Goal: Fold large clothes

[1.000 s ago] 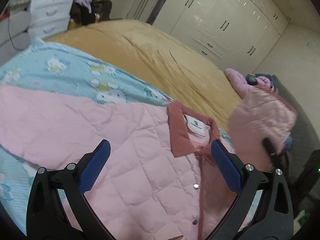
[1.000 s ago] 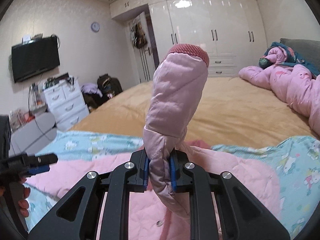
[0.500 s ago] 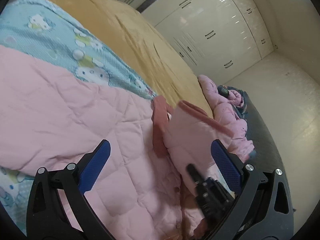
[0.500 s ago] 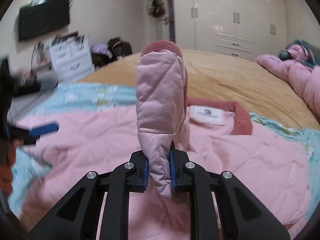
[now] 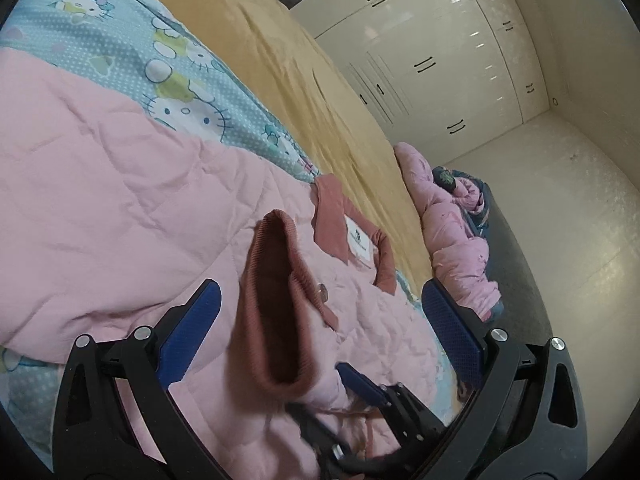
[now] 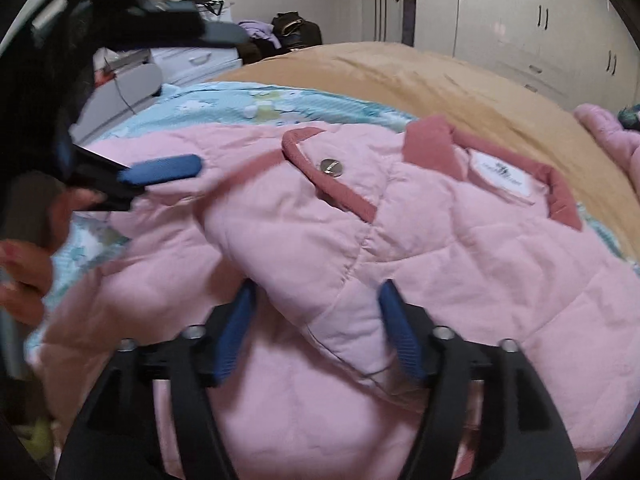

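Note:
A pink quilted jacket (image 6: 460, 248) with a dusty-rose collar (image 6: 430, 146) and a white label lies front-up on the bed. One sleeve (image 6: 304, 240) is folded across its chest, its rose cuff (image 5: 276, 304) gaping toward the left wrist view. My right gripper (image 6: 318, 328) straddles this sleeve and its jaws are opening, pads apart from the cloth. My left gripper (image 5: 322, 336) stands wide open around the cuff without touching it. One blue finger (image 5: 360, 386) of the right gripper shows below the cuff. A blue finger (image 6: 160, 168) of the left gripper pokes in over the jacket's left shoulder.
The jacket rests on a teal cartoon-cat sheet (image 5: 120, 28) over a tan bedspread (image 6: 420, 76). Another pink padded garment (image 5: 452, 232) is heaped at the bed's far side. White wardrobes (image 5: 440, 52) line the wall. Drawers (image 6: 192, 60) and bags stand beyond the bed. A hand (image 6: 24, 272) holds the left gripper.
The right gripper carried the upright sleeve down onto the jacket's chest, then its jaws came apart and let it go. The left gripper dropped and tilted toward the cuff.

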The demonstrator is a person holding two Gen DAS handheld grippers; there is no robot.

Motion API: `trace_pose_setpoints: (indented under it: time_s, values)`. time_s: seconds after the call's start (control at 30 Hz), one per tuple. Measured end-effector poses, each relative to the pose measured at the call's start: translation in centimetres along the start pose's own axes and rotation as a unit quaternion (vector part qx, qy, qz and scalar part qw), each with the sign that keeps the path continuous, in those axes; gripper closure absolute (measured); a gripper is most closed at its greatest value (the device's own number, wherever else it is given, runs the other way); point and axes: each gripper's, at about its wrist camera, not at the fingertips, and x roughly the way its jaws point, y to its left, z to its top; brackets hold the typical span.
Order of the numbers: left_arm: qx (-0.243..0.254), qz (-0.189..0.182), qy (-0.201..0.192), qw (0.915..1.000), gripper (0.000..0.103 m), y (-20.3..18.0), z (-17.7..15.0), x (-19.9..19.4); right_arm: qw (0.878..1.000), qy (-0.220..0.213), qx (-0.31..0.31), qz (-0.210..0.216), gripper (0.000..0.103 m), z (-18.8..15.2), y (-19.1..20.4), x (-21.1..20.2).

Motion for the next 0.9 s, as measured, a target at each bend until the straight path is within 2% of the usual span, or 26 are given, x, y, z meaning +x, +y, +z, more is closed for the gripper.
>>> trace_pose_setpoints:
  time_s: [0.07,0.13,0.2,0.23,0.3,0.37,0.43,0.53,0.63,0.67,0.77,0.9]
  values:
    - [0.009,-0.009,0.006,0.9999,0.009,-0.1,-0.2,0.6,1.0,0.001,0.017,0.012,0.027,0.1,-0.3,-1.1]
    - [0.025,-0.002,0.01,0.9996,0.013,-0.5,-0.6,1.3,0.999,-0.001,0.037,0.02,0.027,-0.1,-1.1,-2.9]
    - [0.051,0.014,0.016,0.9985,0.032,-1.2,-1.0,2.1,0.998,-0.006,0.057,0.024,0.024,-0.5,-2.1,-4.4]
    - [0.068,0.03,0.02,0.997,0.038,-1.6,-1.4,2.6,0.997,-0.011,0.071,0.024,0.022,-1.0,-3.1,-5.5]
    - [0.093,0.059,0.027,0.9935,0.076,-2.1,-2.2,3.5,0.995,-0.016,0.096,0.016,0.022,-1.9,-4.7,-7.1]
    - [0.12,0.09,0.027,0.9883,0.098,-2.5,-3.1,4.3,0.992,-0.018,0.124,0.007,0.022,-2.6,-6.7,-8.4]
    - [0.147,0.105,0.019,0.9833,0.099,-3.1,-3.7,4.3,0.987,-0.022,0.155,-0.017,0.022,-3.8,-9.1,-10.1]
    - [0.167,0.095,-0.008,0.9813,0.1,-4.3,-3.4,2.7,0.98,-0.039,0.188,-0.054,0.022,-5.0,-12.7,-12.4]
    - [0.184,0.086,-0.043,0.9781,0.1,-5.7,-2.9,0.5,0.965,-0.064,0.235,-0.096,0.022,-5.2,-16.8,-13.6]
    - [0.187,0.085,-0.049,0.9775,0.1,-5.8,-2.9,-0.1,0.956,-0.079,0.259,-0.116,0.022,-5.3,-18.7,-14.2]
    - [0.193,0.103,-0.046,0.9746,0.1,-5.4,-2.9,0.2,0.946,-0.075,0.284,-0.135,0.022,-5.3,-21.4,-13.5]
    - [0.162,0.136,-0.014,0.9773,0.1,-2.7,-3.0,1.7,0.947,-0.051,0.289,-0.133,0.022,-4.9,-22.8,-11.5]
